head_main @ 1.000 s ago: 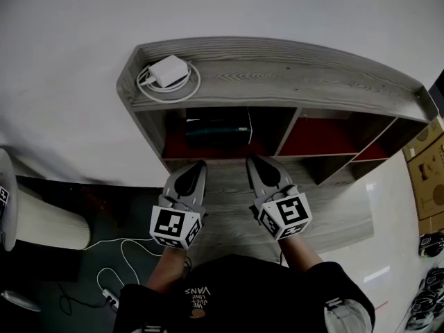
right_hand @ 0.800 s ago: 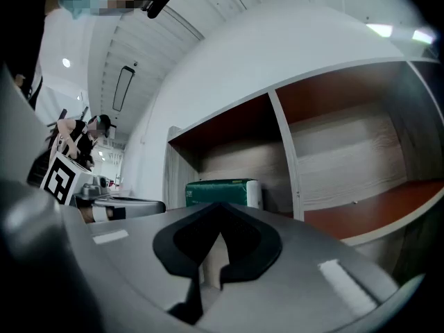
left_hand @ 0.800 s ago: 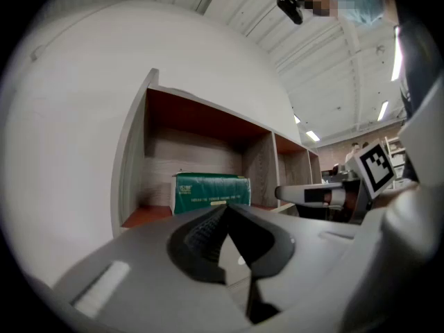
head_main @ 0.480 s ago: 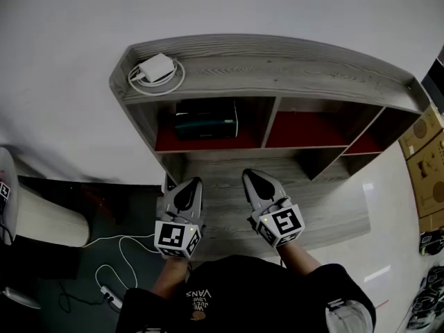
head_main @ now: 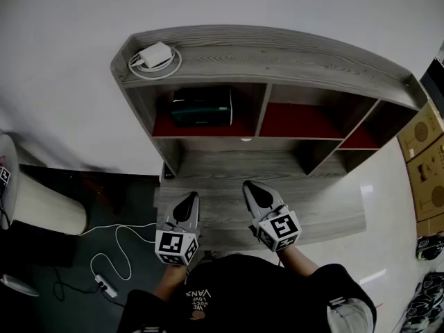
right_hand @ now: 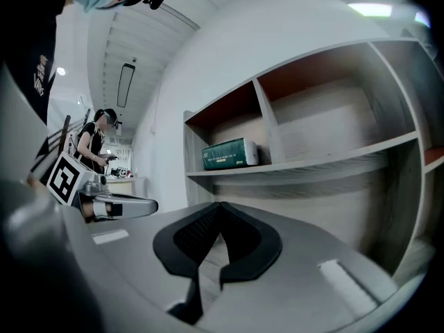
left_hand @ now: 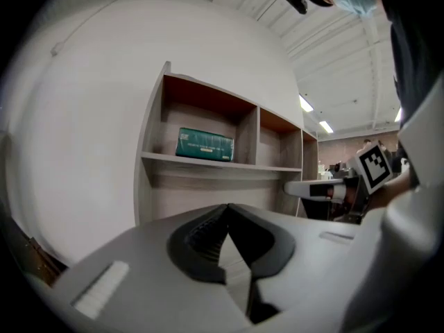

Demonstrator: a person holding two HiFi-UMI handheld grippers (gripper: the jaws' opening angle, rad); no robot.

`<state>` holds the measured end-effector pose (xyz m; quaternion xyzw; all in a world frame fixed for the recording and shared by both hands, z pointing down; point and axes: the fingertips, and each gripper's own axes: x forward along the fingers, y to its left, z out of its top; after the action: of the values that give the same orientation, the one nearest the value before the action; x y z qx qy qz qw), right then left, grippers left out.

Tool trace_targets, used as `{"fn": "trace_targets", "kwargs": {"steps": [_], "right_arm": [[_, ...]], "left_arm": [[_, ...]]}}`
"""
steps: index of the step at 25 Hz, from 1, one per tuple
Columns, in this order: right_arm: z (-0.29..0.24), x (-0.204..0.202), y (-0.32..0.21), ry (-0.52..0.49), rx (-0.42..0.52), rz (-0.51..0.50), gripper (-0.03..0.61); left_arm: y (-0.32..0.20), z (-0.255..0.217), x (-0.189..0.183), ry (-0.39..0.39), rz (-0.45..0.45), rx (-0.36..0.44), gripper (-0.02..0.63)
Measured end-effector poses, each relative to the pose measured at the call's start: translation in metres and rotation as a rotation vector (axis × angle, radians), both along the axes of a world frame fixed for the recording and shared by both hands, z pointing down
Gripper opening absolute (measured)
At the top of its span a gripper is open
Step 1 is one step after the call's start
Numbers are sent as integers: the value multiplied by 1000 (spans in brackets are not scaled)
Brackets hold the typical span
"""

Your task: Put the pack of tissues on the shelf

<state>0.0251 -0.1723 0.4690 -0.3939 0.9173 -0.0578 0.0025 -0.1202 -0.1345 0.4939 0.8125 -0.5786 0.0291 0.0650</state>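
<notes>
The dark green pack of tissues [head_main: 201,107] lies in the left compartment of the grey wooden shelf [head_main: 277,57], on its red floor. It shows again in the left gripper view [left_hand: 204,145] and in the right gripper view [right_hand: 229,153]. My left gripper [head_main: 186,201] and right gripper [head_main: 251,188] hover side by side over the shelf's low front board, well short of the pack. Both are shut with nothing between the fingers. From each gripper view the pack sits above and beyond the closed jaws [left_hand: 227,210] [right_hand: 219,208].
A white charger with a coiled cable [head_main: 154,55] rests on the shelf's top left. The middle and right compartments [head_main: 298,120] hold nothing. A power strip with a white cord [head_main: 104,283] lies on the dark floor at left, cardboard boxes [head_main: 427,165] stand at right.
Both grippers have drawn back from the left compartment toward my body and sunk lower, still shut. The tissue pack has stayed in place on the shelf.
</notes>
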Motion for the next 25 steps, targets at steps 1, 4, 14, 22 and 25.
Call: {"fn": "trace_targets", "kwargs": {"steps": [1, 4, 14, 22, 25], "right_arm": [[6, 2, 4, 2, -14, -3, 4], [23, 8, 16, 22, -58, -13, 3], [52, 32, 41, 61, -170, -28, 3], [66, 46, 53, 69, -211, -32, 3], [73, 50, 56, 75, -224, -42, 3]], "left_arm": [[5, 5, 2, 2, -4, -10, 54], [21, 23, 8, 8, -26, -58, 52], [57, 46, 28, 21, -68, -109, 53], [67, 57, 47, 19, -75, -138, 52], [68, 53, 54, 34, -73, -126, 52]]}}
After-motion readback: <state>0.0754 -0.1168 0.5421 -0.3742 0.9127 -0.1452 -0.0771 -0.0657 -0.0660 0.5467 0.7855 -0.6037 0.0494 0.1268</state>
